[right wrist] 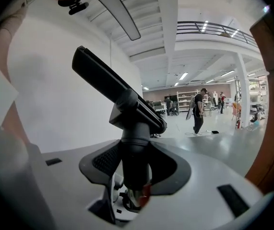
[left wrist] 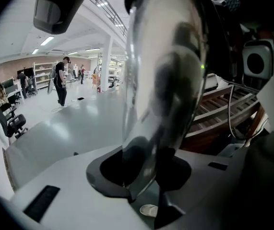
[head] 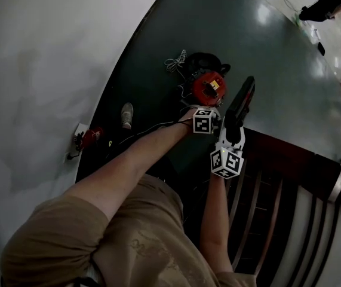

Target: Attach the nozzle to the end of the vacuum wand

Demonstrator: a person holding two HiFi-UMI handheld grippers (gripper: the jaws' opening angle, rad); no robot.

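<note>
Dark grey-green floor spreads out beyond the red vacuum body, the landmark here. A slatted wooden bench lies to the nearer right of that body, under the person's right forearm.

The vacuum body itself sits among loose cables at the end of the person's outstretched left arm. The wand, a shiny silvery tube, is clenched by the left gripper, whose marker cube shows just on the near side of the red body. In the left gripper view the jaws are drawn in tight against the tube low down, and it rises steeply between them. That grip looks meant to steady the wand and hold its axis fixed while the other part is brought to it. No view clearly shows the wand's open end.

The black nozzle is just to the right of the red body and points away from the person. The right gripper grasps it by its round neck, pads pressed on either side, with the flat slanted head left free above. Holding it by the neck keeps the socket end clear and gives control over the angle for lining up.

By my judgement the two parts are close but not yet joined, and the next move calls for matching their axes before pushing.
</note>
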